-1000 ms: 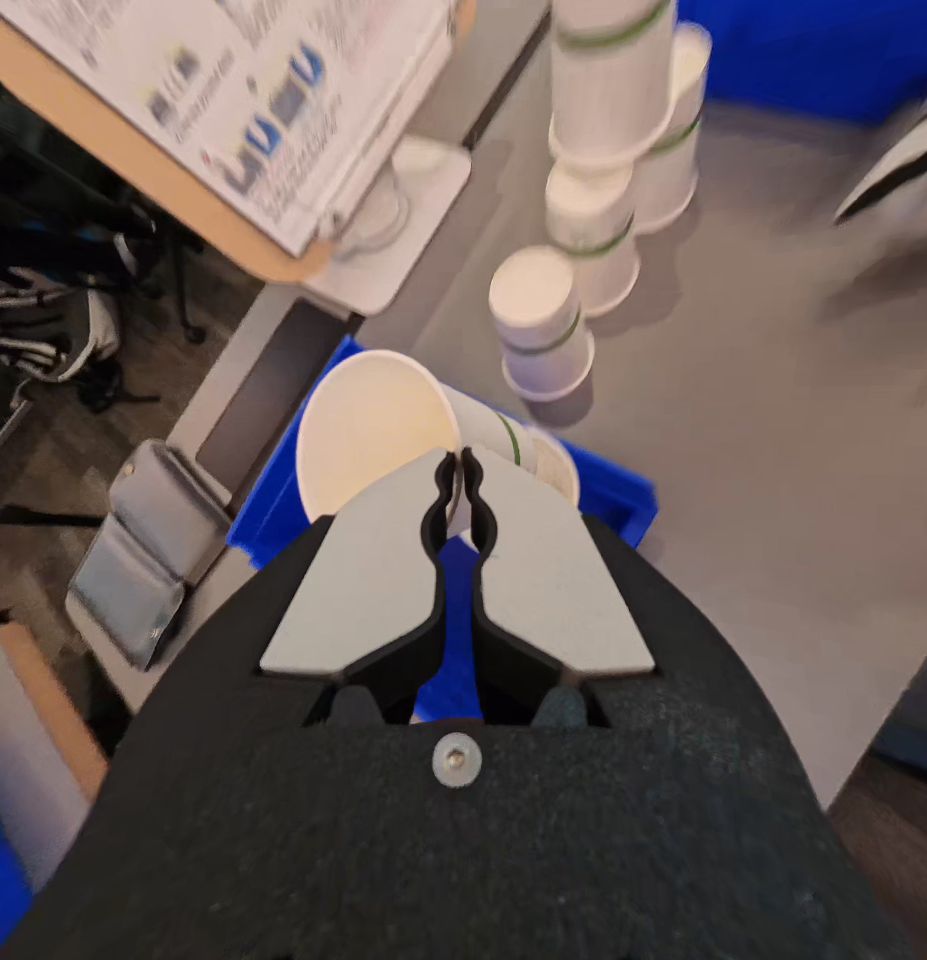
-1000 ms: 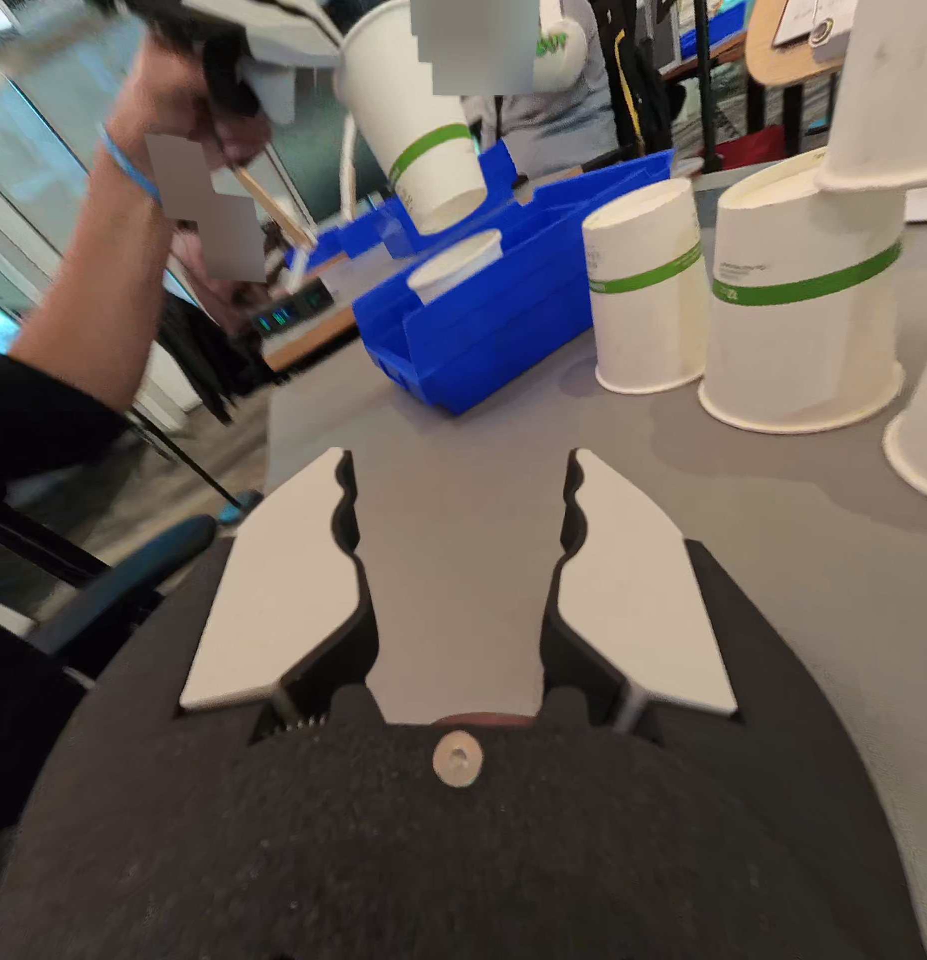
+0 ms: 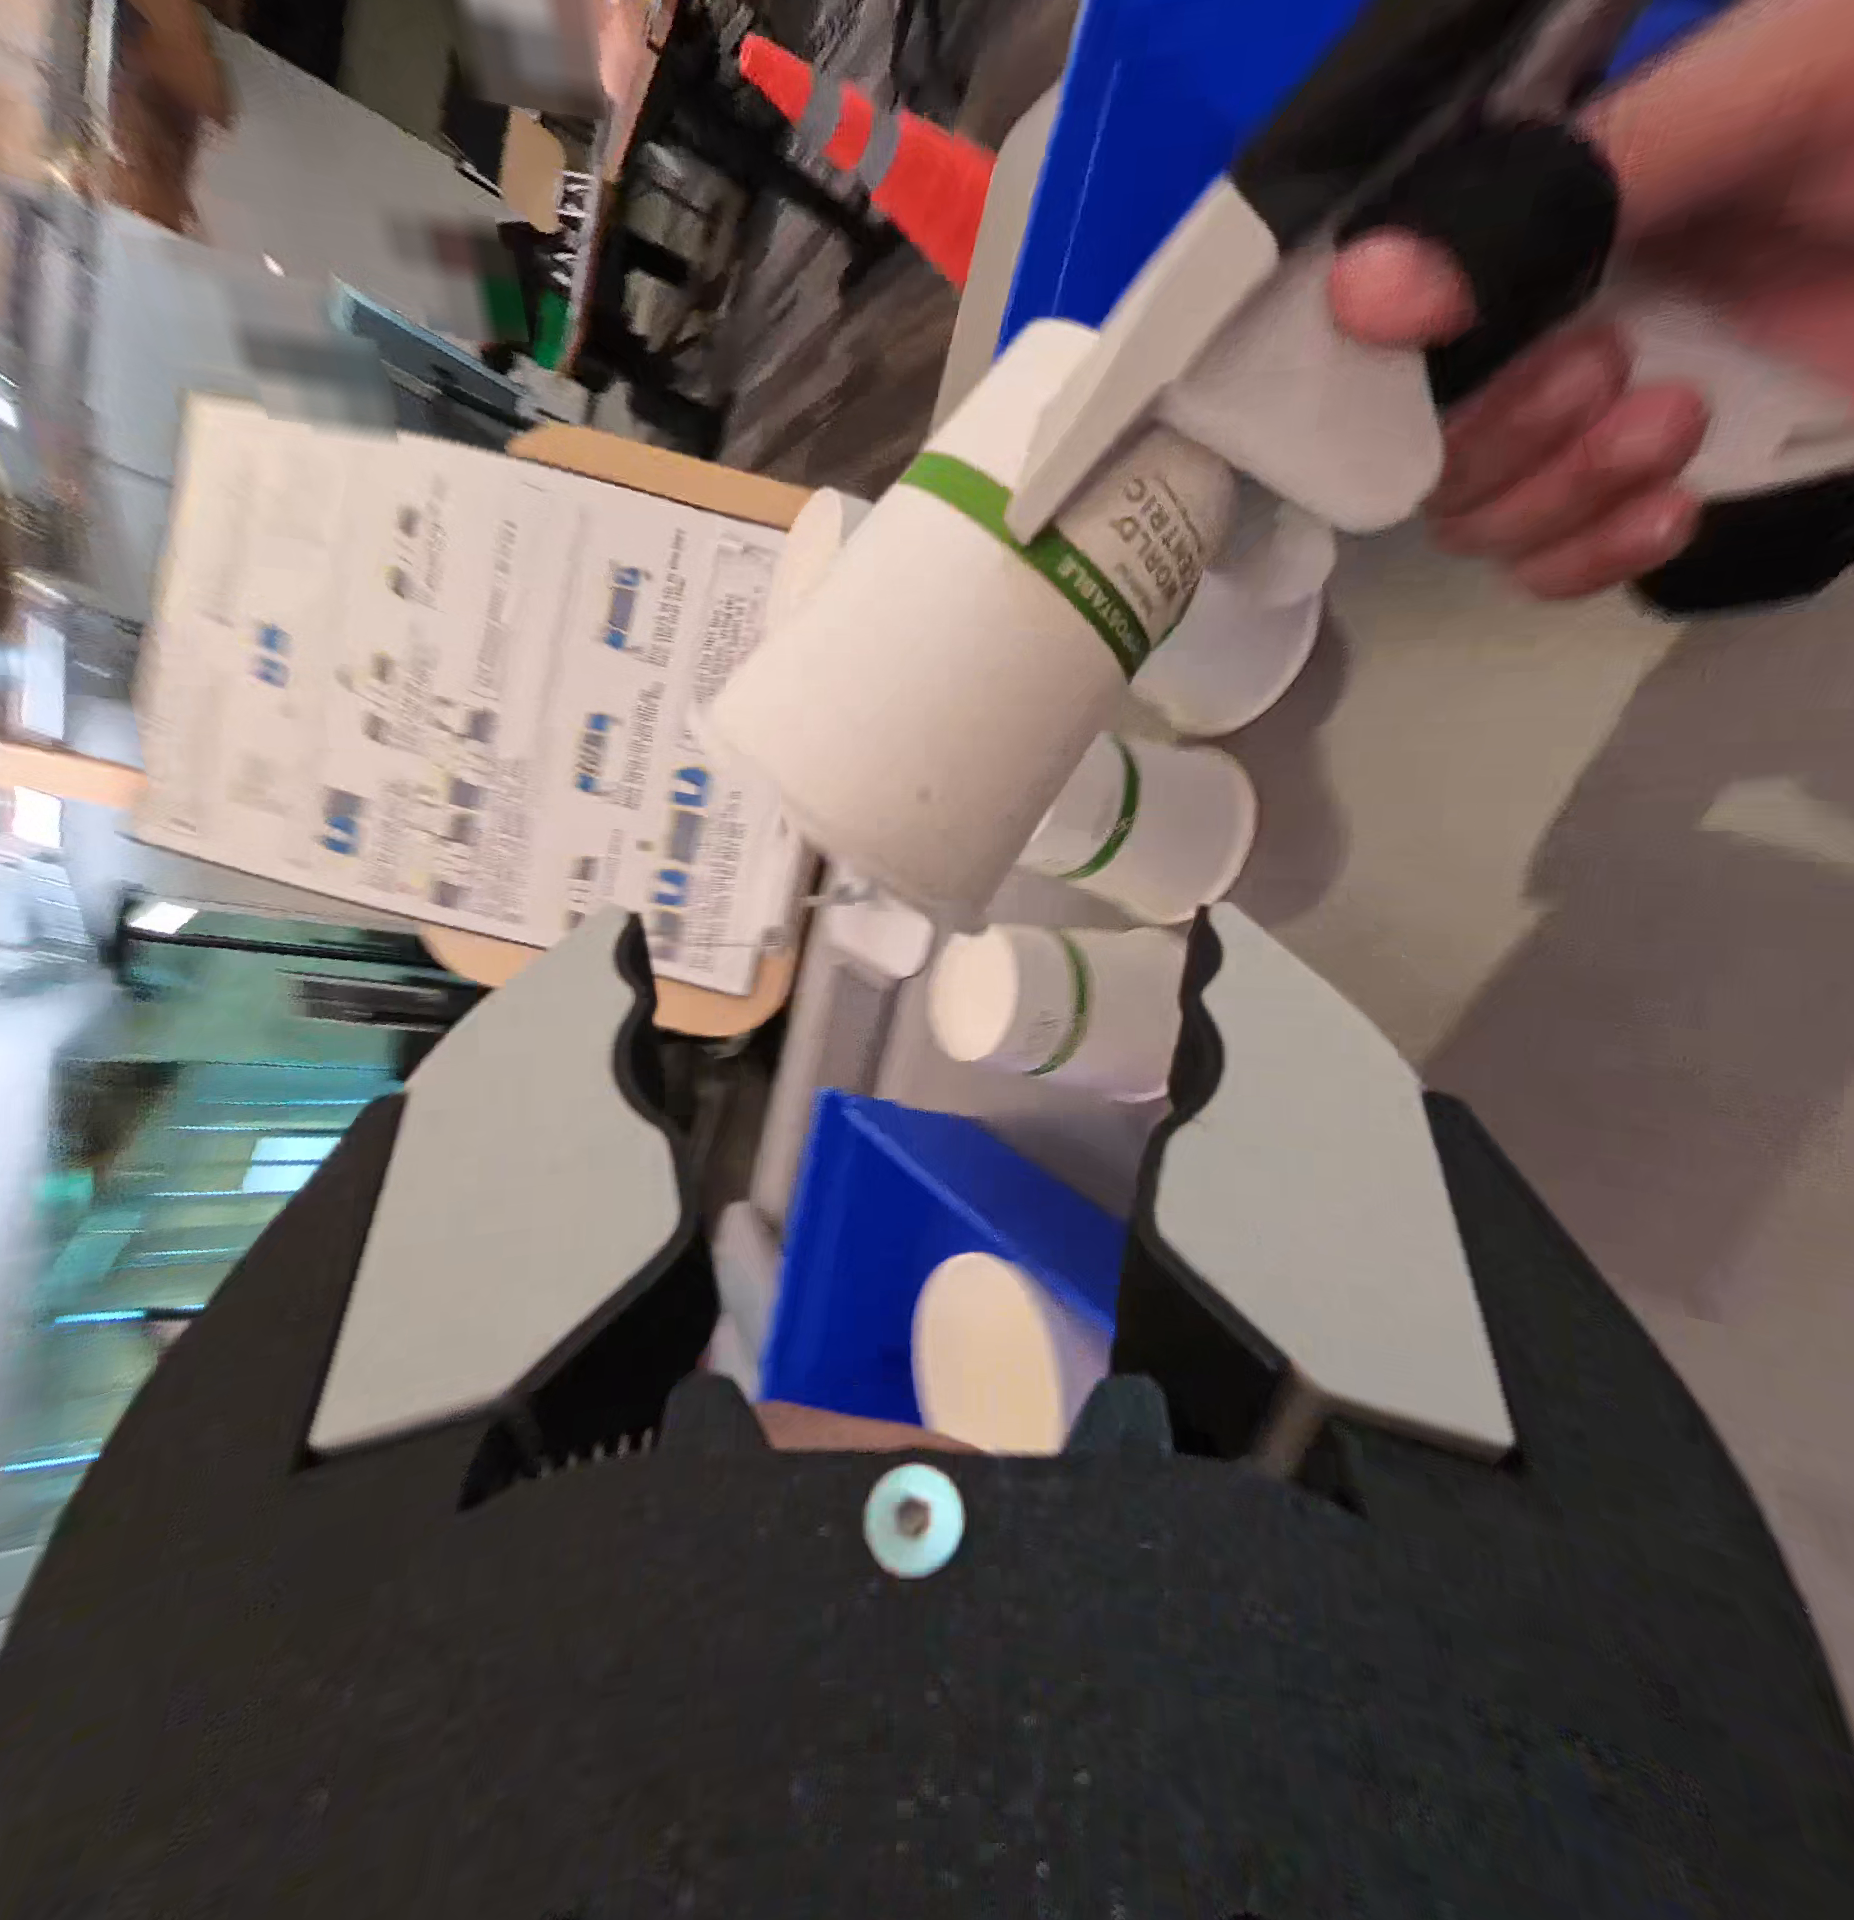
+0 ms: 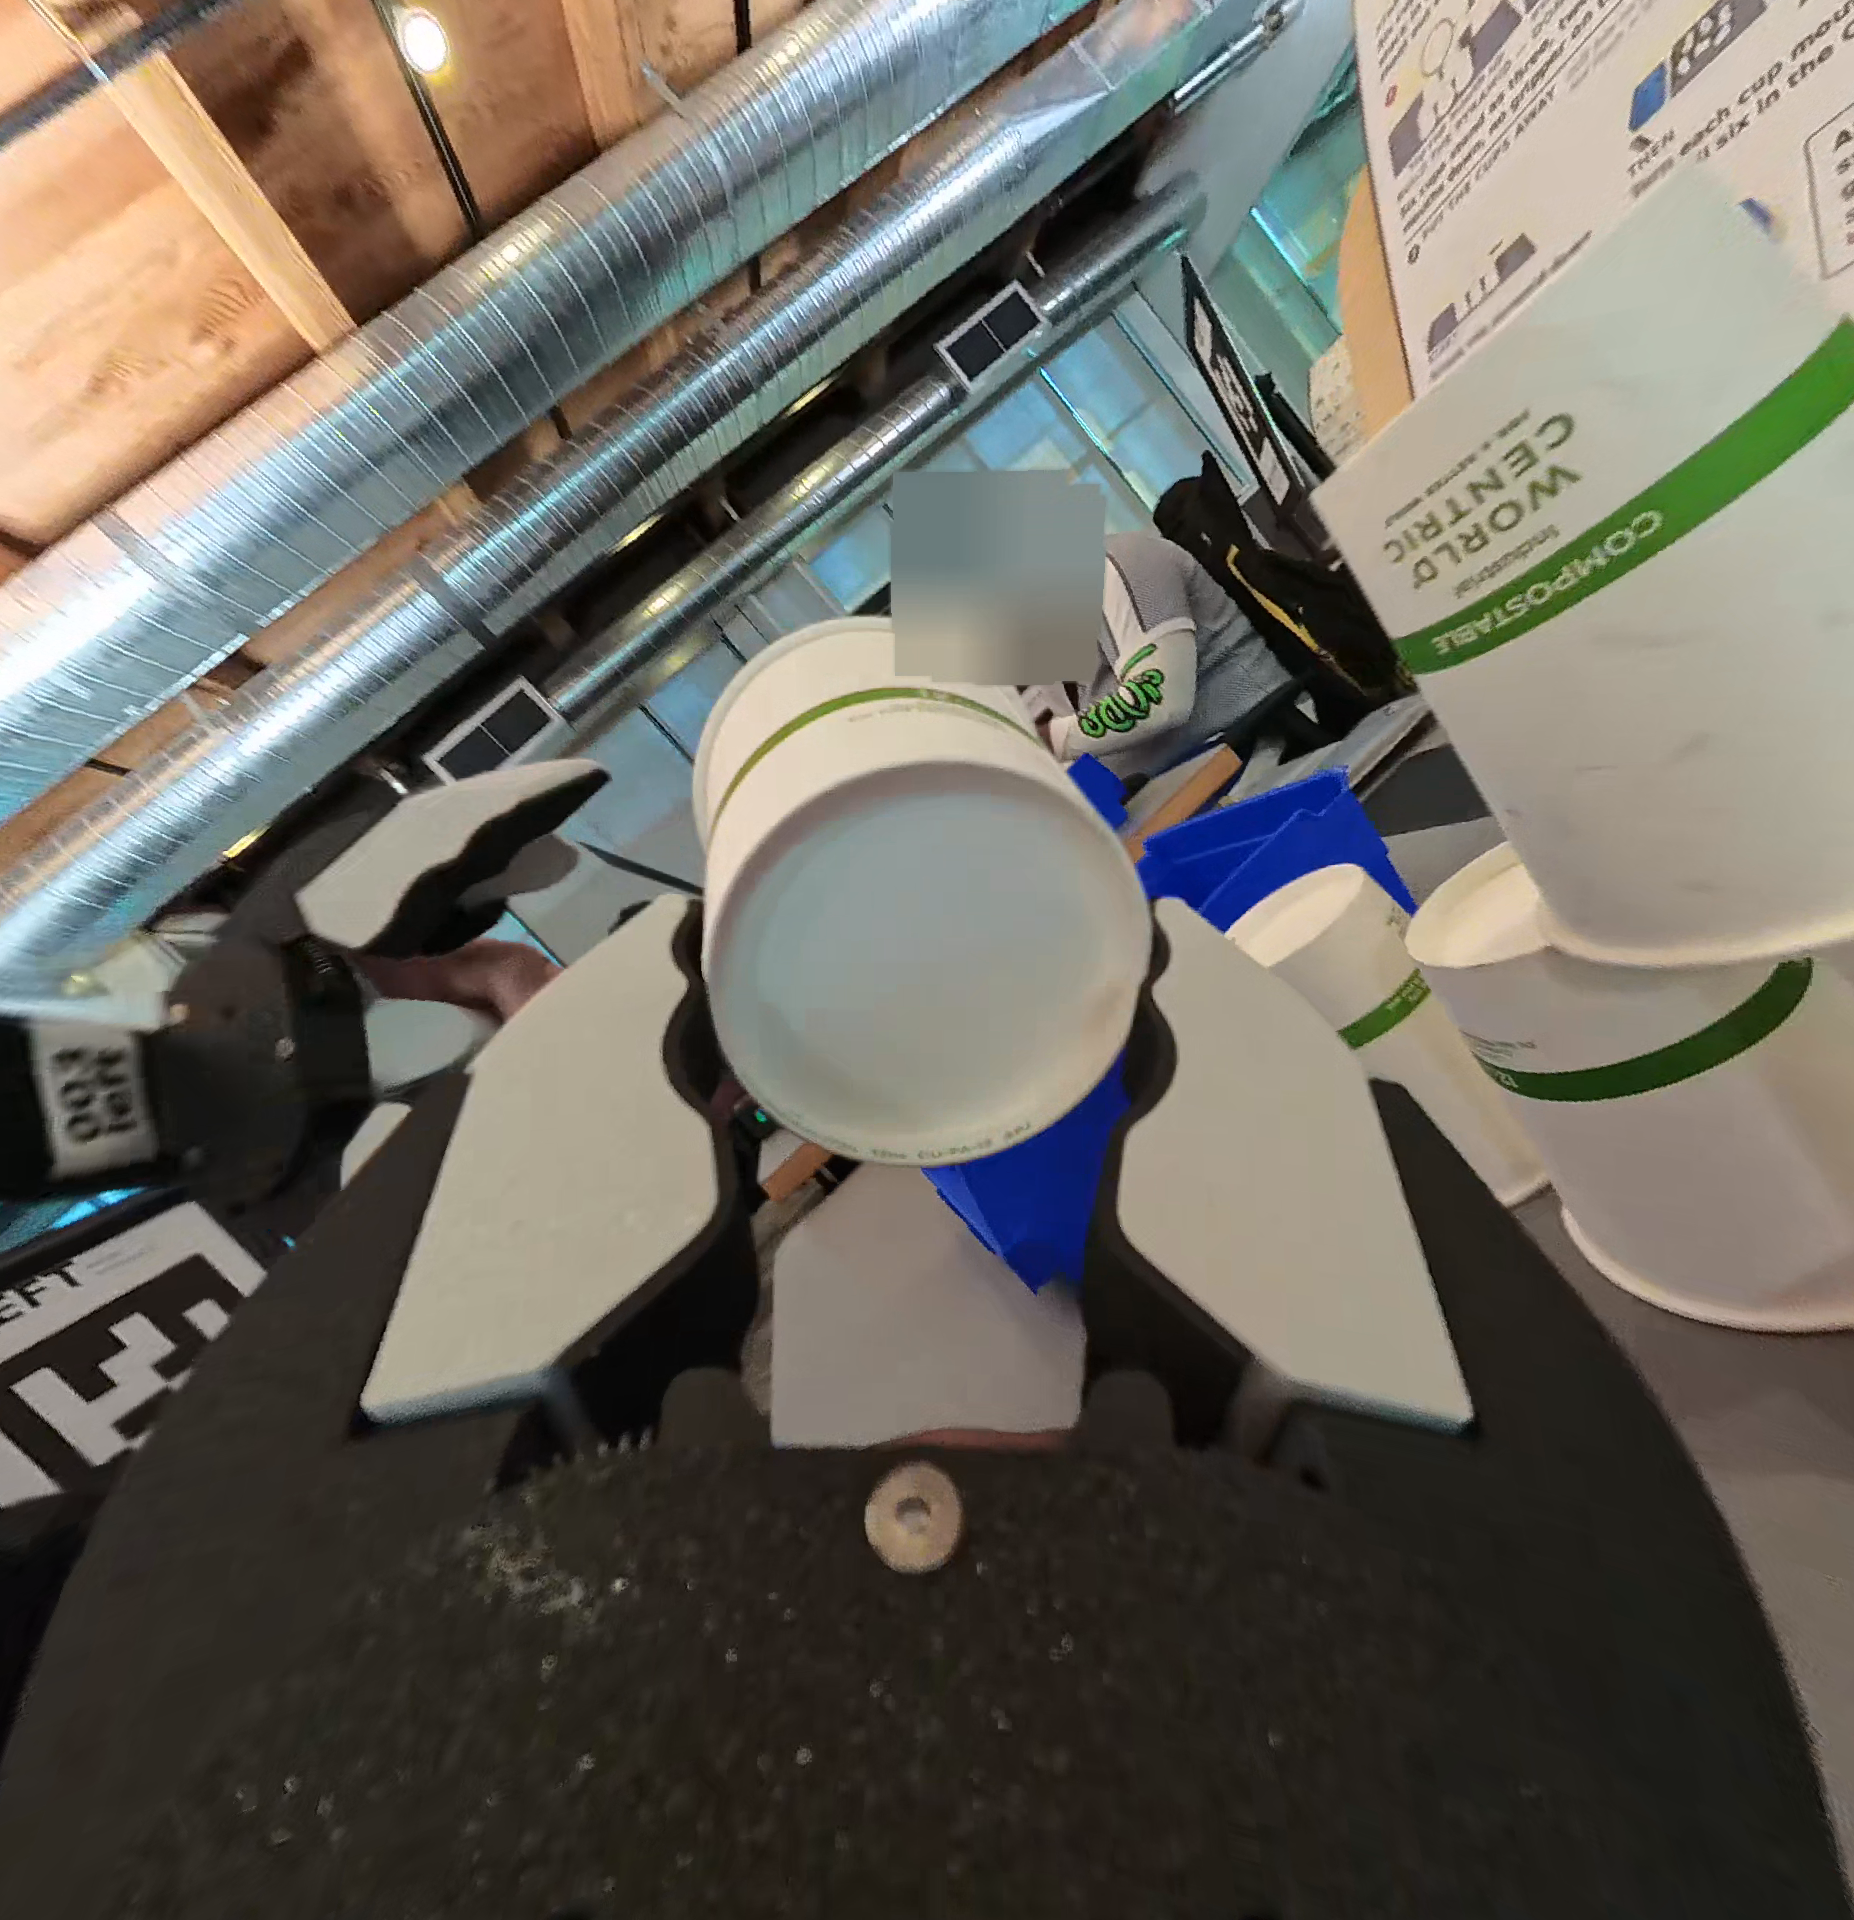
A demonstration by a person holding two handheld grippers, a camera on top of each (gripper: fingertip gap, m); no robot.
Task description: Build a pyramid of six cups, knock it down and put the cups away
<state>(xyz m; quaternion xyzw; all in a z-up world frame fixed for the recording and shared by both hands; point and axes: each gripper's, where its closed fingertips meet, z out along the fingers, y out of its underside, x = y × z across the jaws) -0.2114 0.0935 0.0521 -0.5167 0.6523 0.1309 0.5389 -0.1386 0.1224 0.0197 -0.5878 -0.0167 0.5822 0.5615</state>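
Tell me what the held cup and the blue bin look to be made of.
Held cup: looks like matte white paper with a printed green band; its recessed base and thin rolled rim suggest a disposable paper cup, gripped by the right tool.
Blue bin: probably moulded plastic, judging by its even saturated colour, thin stiff walls and slight sheen.

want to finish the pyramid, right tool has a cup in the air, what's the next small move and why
Probably swing the right tool over and turn its cup mouth down beside the upper cup. It is clamped with its base toward the camera, and the left tool is open and empty.
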